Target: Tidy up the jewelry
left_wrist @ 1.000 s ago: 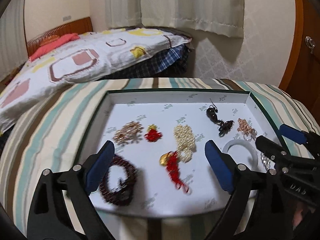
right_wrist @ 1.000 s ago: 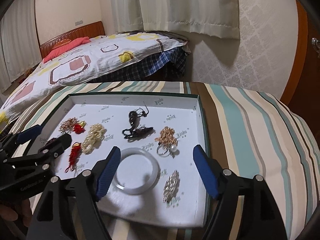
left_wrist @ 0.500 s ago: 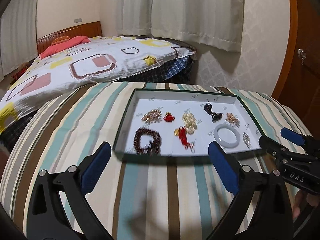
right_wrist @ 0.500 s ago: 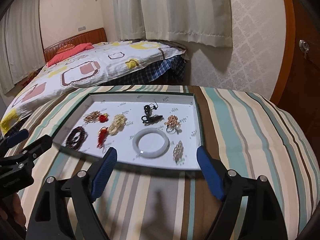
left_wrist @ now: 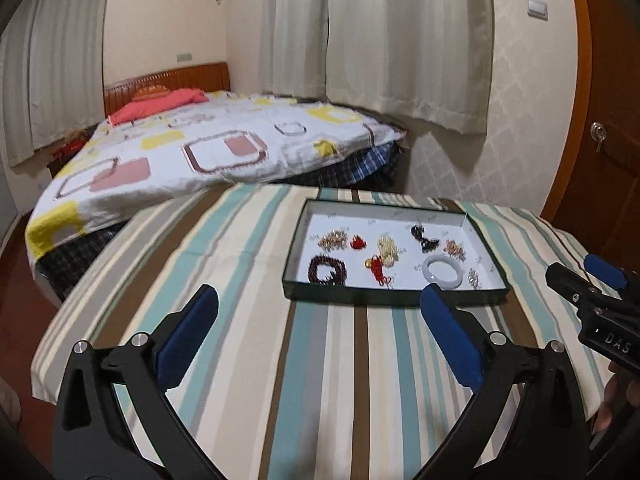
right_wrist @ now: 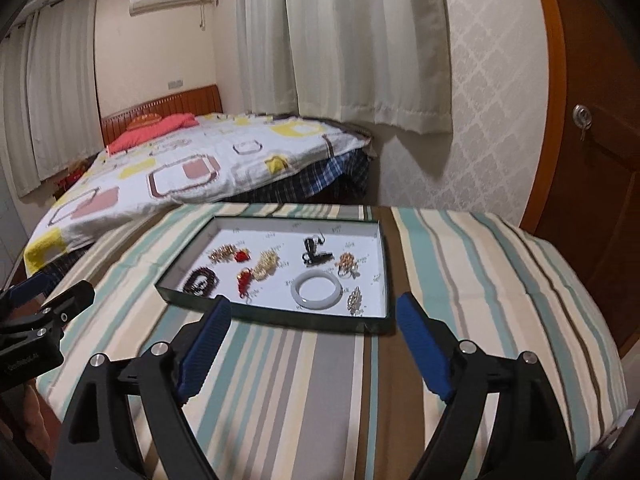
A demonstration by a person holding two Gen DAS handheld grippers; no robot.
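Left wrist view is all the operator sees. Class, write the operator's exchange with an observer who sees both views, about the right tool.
Operator: Is the right tool holding anything?
Observer: No. The right tool has its jaws opening, with nothing between them.
Operator: What is it facing?
Observer: The near wall of the green box, with the white bangle lying just past that wall, in line with the gap.
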